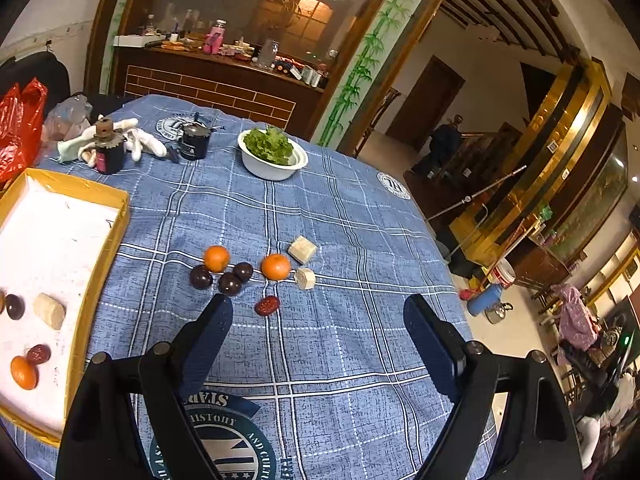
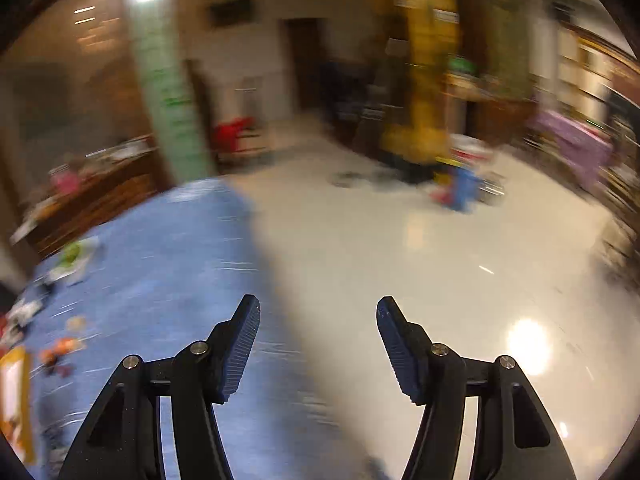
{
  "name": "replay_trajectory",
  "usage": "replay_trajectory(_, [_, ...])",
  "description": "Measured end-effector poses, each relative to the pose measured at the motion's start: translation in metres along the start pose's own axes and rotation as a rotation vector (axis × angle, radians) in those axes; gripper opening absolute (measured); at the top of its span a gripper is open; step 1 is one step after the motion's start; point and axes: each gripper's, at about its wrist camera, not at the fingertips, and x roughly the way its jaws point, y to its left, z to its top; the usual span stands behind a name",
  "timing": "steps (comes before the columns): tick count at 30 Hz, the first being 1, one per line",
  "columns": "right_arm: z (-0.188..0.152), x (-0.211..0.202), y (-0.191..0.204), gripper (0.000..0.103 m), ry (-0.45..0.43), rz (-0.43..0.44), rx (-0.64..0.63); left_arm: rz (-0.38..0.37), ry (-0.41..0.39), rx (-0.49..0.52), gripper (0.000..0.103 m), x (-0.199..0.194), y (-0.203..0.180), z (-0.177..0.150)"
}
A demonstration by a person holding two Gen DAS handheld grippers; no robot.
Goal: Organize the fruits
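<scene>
While we hold both tools above the table, this is how things stand:
Left gripper (image 1: 318,308): our fingers are spread wide with nothing between them, aimed down at the loose fruit, we judge for a pick.
Red date (image 1: 267,305): lies alone on the tablecloth (image 1: 360,220), just beyond our left finger tip; likely the nearest target.
Loose group: two oranges (image 1: 216,258), three dark plums (image 1: 201,277) and two pale cut chunks (image 1: 302,249) sit close together mid-table, not yet sorted.
Yellow box (image 1: 100,276): at the table's left edge, already holding an orange, a date, a plum and a pale chunk, so we read it as the collecting place.
Right gripper (image 2: 318,312): fingers apart, empty, pointing past the table's right edge at the floor, idle in our judgement.
Hard to make out: the right view is smeared by blur; the box's near corner is cut off behind our left tool.
</scene>
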Motion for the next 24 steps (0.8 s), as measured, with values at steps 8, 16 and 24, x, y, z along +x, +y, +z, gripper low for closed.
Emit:
replay_trajectory(8, [-0.107,-0.035,0.127,0.066,0.193,0.552,-0.315,-0.015,-0.023,0.076,0.086,-0.002,-0.023,-0.002])
replay_trajectory(16, [-0.144,-0.047,-0.075,0.066,0.159,0.012,0.008,-0.039,-0.036,0.133,0.086,0.001,-0.030,-0.008])
replay_trajectory(24, [-0.037,0.008,-0.147,0.067,0.060,-0.267,0.206,-0.018,-0.072,0.118,0.086,-0.018,-0.024,-0.009])
